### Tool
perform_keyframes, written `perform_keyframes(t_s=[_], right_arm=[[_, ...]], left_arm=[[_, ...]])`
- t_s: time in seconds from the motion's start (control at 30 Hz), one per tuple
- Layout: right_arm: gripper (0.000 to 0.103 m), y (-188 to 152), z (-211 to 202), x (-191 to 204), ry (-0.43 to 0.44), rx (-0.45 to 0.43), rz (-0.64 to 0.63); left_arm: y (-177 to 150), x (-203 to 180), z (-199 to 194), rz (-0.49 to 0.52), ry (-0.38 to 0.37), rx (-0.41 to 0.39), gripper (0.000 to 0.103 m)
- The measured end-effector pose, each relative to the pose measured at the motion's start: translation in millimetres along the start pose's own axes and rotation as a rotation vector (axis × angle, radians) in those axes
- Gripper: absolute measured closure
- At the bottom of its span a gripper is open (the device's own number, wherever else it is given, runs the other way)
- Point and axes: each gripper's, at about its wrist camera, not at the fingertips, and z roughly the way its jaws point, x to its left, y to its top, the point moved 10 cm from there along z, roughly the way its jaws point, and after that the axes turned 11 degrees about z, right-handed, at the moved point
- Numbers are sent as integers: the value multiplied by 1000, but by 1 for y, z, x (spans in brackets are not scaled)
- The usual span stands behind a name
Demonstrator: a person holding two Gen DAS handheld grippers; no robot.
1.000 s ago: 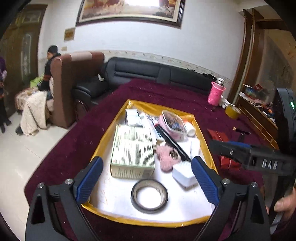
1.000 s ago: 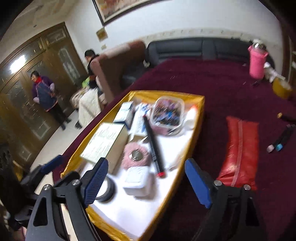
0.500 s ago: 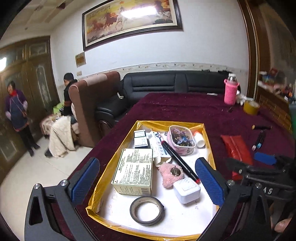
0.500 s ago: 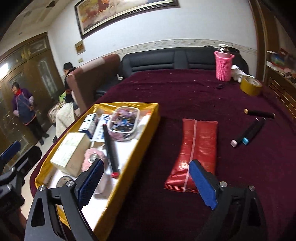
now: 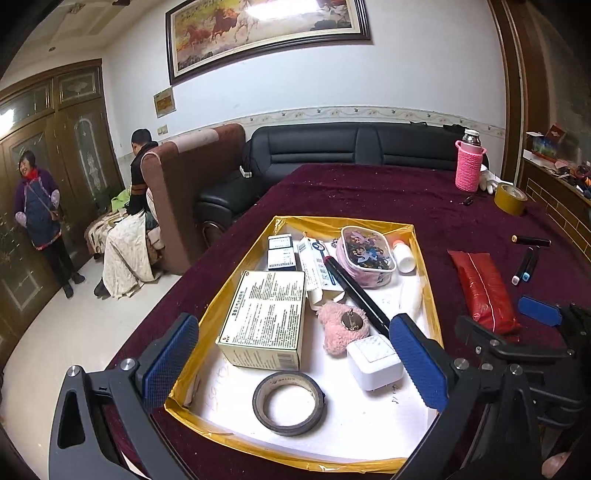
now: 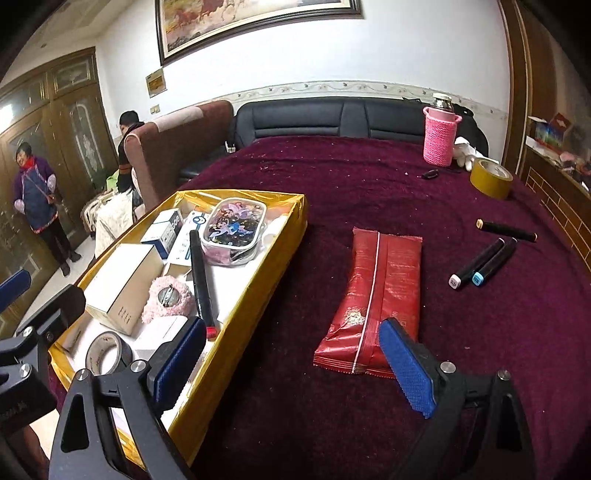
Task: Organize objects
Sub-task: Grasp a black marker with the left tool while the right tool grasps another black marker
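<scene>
Both views are evenly lit by indoor light from overhead. A strong white glare burns out the top of the framed horse painting (image 5: 267, 31) in the left wrist view, and a second bright patch flares on the glass of the wooden doors (image 5: 5, 118) far to the left of that painting. The white wall beneath the painting is bright; the maroon cloth (image 6: 369, 177) reads dark and takes only soft shadows. Focus is sharp across both pictures, without motion blur. Fisheye distortion bows the door frame (image 5: 511, 74) to the right of the painting, and black vignetting fills the corners.
</scene>
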Motion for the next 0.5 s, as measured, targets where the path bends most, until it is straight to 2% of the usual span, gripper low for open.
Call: perform_keyframes(t_s=[0.5], right_arm=[[4,-2,0,3,0,7,-8]], left_arm=[[-4,-3,5,3,-18,21,0]])
